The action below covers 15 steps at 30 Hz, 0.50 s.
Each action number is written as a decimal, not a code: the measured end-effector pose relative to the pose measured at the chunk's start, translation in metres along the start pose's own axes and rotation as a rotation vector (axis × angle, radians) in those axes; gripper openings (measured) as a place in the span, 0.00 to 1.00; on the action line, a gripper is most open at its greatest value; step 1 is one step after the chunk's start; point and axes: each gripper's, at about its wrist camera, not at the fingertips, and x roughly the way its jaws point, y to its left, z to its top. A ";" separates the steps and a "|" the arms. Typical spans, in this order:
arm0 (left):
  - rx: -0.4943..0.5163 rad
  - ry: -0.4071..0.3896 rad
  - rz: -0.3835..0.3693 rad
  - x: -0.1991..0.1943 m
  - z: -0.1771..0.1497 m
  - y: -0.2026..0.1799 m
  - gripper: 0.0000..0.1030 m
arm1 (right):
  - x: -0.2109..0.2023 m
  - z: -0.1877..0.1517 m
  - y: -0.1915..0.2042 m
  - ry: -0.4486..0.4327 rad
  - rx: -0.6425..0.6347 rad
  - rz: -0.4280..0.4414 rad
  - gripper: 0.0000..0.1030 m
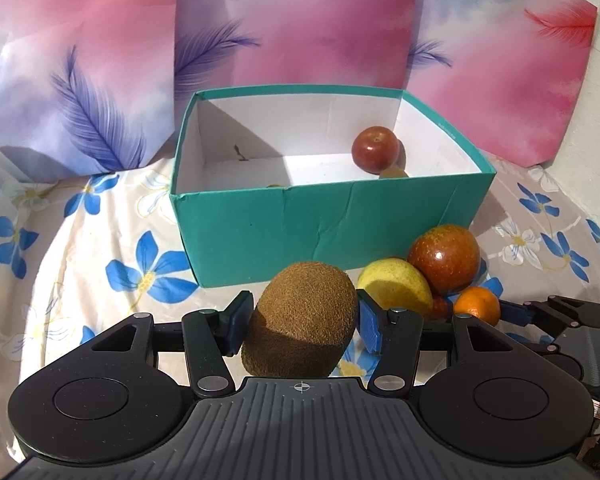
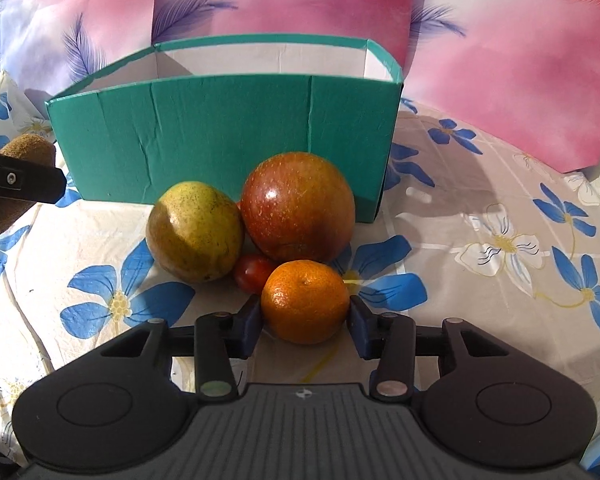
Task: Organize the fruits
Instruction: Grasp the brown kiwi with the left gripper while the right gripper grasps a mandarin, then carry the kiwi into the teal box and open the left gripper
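Observation:
My left gripper is shut on a brown kiwi and holds it in front of the teal box. The kiwi also shows at the left edge of the right wrist view. My right gripper has its blue pads against both sides of an orange that rests on the cloth. Behind it lie a yellow-green pear, a big red apple and a small red fruit. Inside the box sit a red apple and a brown fruit, partly hidden.
The box stands on a cloth with blue flowers. Pink and purple feather-print panels stand right behind the box. The right gripper shows at the right edge of the left wrist view.

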 end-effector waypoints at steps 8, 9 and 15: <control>-0.009 -0.093 0.059 -0.028 0.050 -0.002 0.58 | -0.051 0.030 -0.007 -0.138 0.008 -0.016 0.43; -0.014 -0.105 0.069 -0.032 0.058 -0.003 0.58 | -0.057 0.035 -0.008 -0.158 0.013 -0.021 0.43; -0.017 -0.225 0.125 -0.049 0.095 -0.011 0.58 | -0.087 0.063 -0.018 -0.262 0.053 -0.019 0.43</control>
